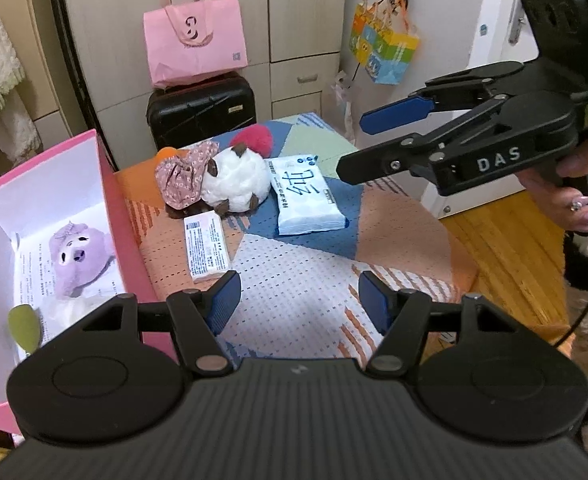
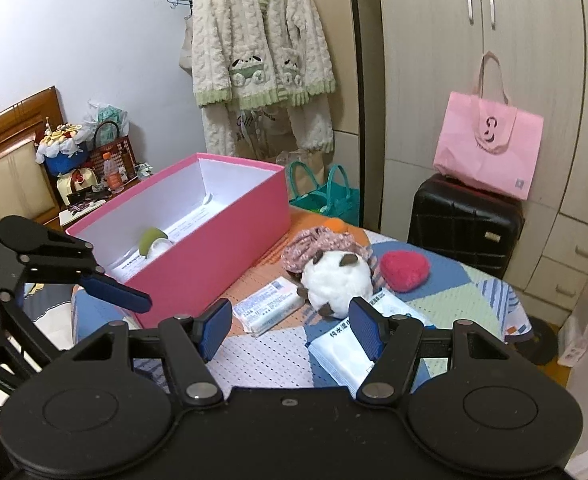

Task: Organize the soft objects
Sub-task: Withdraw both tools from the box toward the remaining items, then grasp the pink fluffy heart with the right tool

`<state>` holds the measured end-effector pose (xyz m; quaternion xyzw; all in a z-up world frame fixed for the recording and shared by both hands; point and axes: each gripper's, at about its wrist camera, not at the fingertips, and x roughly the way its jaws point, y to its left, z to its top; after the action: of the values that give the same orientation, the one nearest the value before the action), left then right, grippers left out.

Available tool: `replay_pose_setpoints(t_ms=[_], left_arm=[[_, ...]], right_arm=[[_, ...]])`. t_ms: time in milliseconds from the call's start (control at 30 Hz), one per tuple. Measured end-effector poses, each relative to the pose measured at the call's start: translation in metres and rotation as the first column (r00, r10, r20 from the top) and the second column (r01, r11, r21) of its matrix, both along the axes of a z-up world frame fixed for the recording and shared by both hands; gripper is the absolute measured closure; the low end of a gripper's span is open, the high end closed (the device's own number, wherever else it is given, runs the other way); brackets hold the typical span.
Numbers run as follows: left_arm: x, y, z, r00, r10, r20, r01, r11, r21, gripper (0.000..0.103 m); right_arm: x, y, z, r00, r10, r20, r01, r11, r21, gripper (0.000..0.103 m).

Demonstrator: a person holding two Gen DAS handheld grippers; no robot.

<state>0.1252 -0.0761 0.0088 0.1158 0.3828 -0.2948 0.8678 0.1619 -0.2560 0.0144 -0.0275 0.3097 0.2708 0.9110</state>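
My left gripper point(image 1: 296, 300) and right gripper point(image 2: 286, 330) hover spread and empty over the patchwork surface point(image 1: 294, 280); white plush point(image 1: 236, 178) at twelve o'clock, pink box point(image 1: 110, 200) at nine, wardrobe point(image 2: 494, 80) behind.

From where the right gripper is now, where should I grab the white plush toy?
Take the white plush toy across its round body, coming down from above and the near side. The body is the widest soft part and is exposed there. The floral cloth presses against its far side and the wipes pack sits close at its right, so avoid those sides. The right gripper is open already.
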Motion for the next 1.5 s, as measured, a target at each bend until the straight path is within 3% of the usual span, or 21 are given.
replay_pose_setpoints(t_ms=[133,267,500,567,667,833,1033,1200,1400,1500], left_arm=[[0.015,-0.008,-0.014,0.999,0.035,0.002,-0.035,0.999,0.008,0.039],[0.029,-0.012,-0.028,0.992,0.115,0.055,-0.116,0.993,0.015,0.04],[0.051,-0.022,-0.054,0.962,0.213,0.171,-0.227,0.972,0.067,0.04],[0.063,-0.028,-0.061,0.955,0.243,0.17,-0.257,0.964,0.069,0.04],[0.077,-0.037,-0.069,0.944,0.275,0.18,-0.288,0.956,0.051,0.04],[0.093,-0.046,-0.087,0.921,0.325,0.214,-0.351,0.932,0.094,0.04],[0.108,-0.041,-0.105,0.922,0.36,0.14,-0.373,0.924,0.081,0.039],[0.111,-0.036,-0.109,0.911,0.393,0.125,-0.4,0.916,0.03,0.038],[0.105,-0.034,-0.115,0.9,0.411,0.144,-0.414,0.91,-0.007,0.038],[0.101,-0.033,-0.12,0.893,0.416,0.17,-0.419,0.908,-0.021,0.028]], right_arm=[[0.015,-0.009,-0.013,1.0,0.003,-0.02,-0.003,1.0,0.026,0.033],[0.03,-0.017,-0.024,1.0,-0.005,-0.015,0.005,0.999,0.051,0.033],[0.055,-0.026,-0.045,0.996,-0.047,0.074,0.041,0.996,0.083,0.033],[0.063,-0.028,-0.051,0.994,-0.061,0.089,0.053,0.995,0.088,0.033],[0.084,-0.032,-0.06,0.992,-0.089,0.084,0.079,0.99,0.117,0.033],[0.115,-0.036,-0.073,0.989,-0.127,0.072,0.117,0.985,0.126,0.033],[0.151,-0.034,-0.091,0.99,-0.134,0.035,0.13,0.987,0.09,0.033],[0.17,-0.028,-0.106,0.99,-0.136,0.033,0.135,0.99,0.032,0.033],[0.183,-0.024,-0.118,0.992,-0.123,0.013,0.123,0.992,0.013,0.033],[0.189,-0.022,-0.123,0.994,-0.114,0.006,0.114,0.993,-0.009,0.033]])
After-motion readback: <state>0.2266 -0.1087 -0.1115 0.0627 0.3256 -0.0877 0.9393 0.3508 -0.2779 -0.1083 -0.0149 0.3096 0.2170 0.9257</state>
